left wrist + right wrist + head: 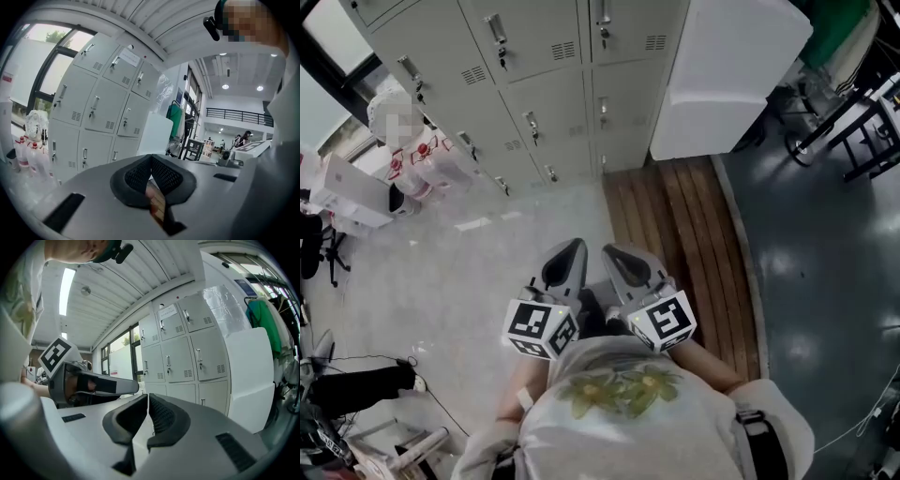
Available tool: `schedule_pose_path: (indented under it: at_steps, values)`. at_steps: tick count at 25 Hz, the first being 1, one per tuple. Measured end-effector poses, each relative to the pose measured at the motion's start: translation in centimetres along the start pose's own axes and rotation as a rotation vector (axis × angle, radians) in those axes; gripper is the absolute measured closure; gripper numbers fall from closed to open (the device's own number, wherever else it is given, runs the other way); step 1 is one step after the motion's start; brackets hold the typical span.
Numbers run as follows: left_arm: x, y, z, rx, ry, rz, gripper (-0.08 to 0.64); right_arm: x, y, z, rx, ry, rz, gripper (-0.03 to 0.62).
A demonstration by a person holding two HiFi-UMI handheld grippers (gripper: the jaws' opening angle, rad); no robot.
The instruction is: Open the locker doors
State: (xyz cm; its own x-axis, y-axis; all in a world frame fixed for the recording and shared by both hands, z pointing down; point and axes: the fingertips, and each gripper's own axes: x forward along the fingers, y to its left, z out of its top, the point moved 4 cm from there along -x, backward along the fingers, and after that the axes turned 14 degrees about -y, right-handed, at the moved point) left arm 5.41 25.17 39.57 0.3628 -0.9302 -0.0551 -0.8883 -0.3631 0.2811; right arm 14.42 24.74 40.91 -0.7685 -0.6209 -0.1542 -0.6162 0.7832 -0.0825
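While they stand shut, locker doors (546, 105) (upright) face the person (623, 412).

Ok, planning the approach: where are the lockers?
In the head view the lockers run across the top, beyond the pale floor, with a white box at their right end.

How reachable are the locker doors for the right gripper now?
Probably not yet: the right gripper, shut, is held back from the lockers across the floor, though nothing blocks the way.
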Motion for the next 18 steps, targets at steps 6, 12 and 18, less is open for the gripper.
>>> schedule_pose_path:
  at_steps: [6,12,18]
  values:
    - [2.9,4.1,1.3,0.015,0.003,-0.016,0.529,4.2,-1.0,-0.6,0.050,0.002,0.003,0.558]
    - [5.7,9.1,2.7,0.010,0.015,-0.033,0.529,9.6,-2.5,-1.0,0.026,0.001,-0.025,0.558]
    - [8.1,13.9,3.7,0.010,0.017,-0.065,0.531,14.9,-3.5,-2.0,0.042,0.002,-0.055,0.558]
